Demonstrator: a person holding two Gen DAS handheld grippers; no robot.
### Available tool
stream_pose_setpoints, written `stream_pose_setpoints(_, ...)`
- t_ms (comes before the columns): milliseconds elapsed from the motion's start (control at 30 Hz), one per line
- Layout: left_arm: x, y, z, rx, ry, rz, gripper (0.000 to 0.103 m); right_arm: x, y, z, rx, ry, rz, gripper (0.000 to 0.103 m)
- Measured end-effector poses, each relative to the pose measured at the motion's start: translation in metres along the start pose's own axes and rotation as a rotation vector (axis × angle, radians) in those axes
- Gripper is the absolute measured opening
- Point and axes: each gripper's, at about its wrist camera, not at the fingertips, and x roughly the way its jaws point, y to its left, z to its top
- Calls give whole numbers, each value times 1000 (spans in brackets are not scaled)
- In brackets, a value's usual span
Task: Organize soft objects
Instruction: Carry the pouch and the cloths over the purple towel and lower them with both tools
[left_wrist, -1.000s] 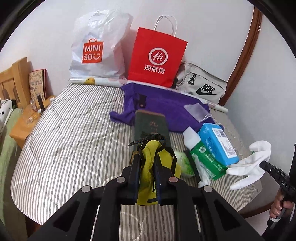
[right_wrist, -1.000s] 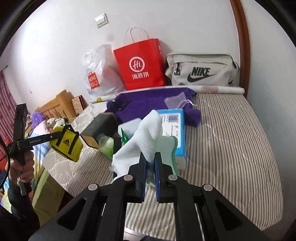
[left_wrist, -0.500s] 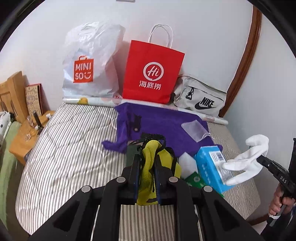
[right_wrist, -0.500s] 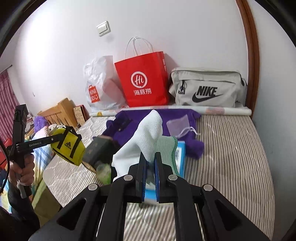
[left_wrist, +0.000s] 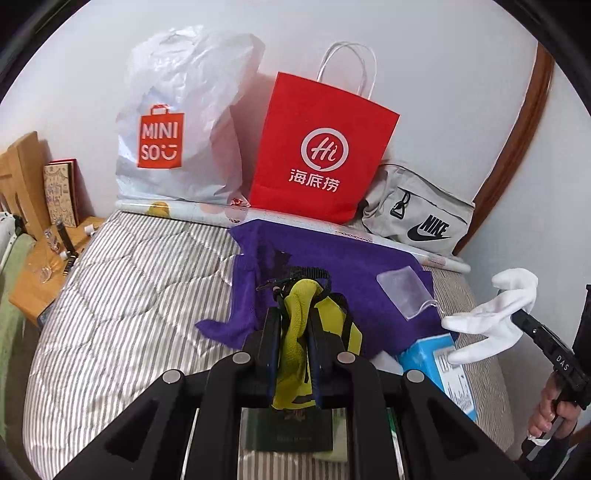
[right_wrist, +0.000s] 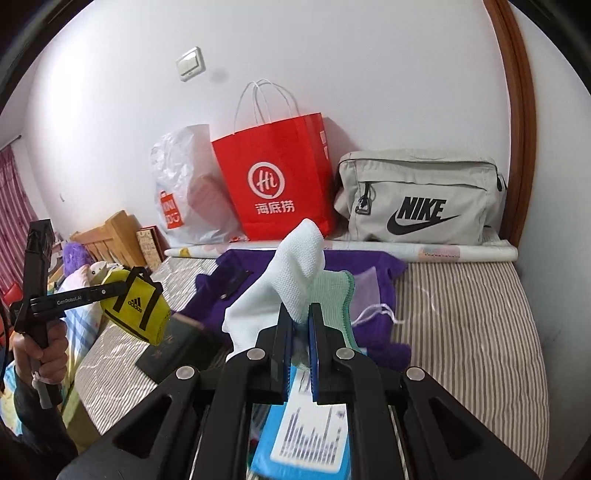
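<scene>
My left gripper is shut on a small yellow Adidas pouch with black straps and holds it above the bed; the pouch also shows in the right wrist view. My right gripper is shut on a white glove with a green cuff, held up over the bed; the glove also shows in the left wrist view. A purple cloth lies spread on the striped bed, with a clear drawstring pouch on it.
A white Miniso plastic bag, a red paper bag and a grey Nike bag stand along the back wall. A blue tissue pack and a dark green booklet lie below the grippers. A wooden bedside table is at left.
Both grippers have risen and moved forward towards the bags at the wall, each still holding its item. The items on the bed have slid lower in both views.
</scene>
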Motion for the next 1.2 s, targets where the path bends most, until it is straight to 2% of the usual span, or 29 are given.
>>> stream_pose_setpoints(333,45,-1,26,-16,33,-9,13,55,-16,14,17,58,-15,8)
stream_pose_setpoints(700,87,0,40,-49,89,-33,13,107,-27,13,66,112,13,8)
stream_pose_setpoints(867,99,-1,40,-44,110,-30,13,127,-25,8,34,168,22,8)
stream_pose_setpoints(967,103,1,42,-44,116,-29,13,140,-23,3,-1,214,11,8)
stream_pose_setpoints(1200,117,-3,45,-53,133,-62,13,156,-24,1,-29,256,-35,8)
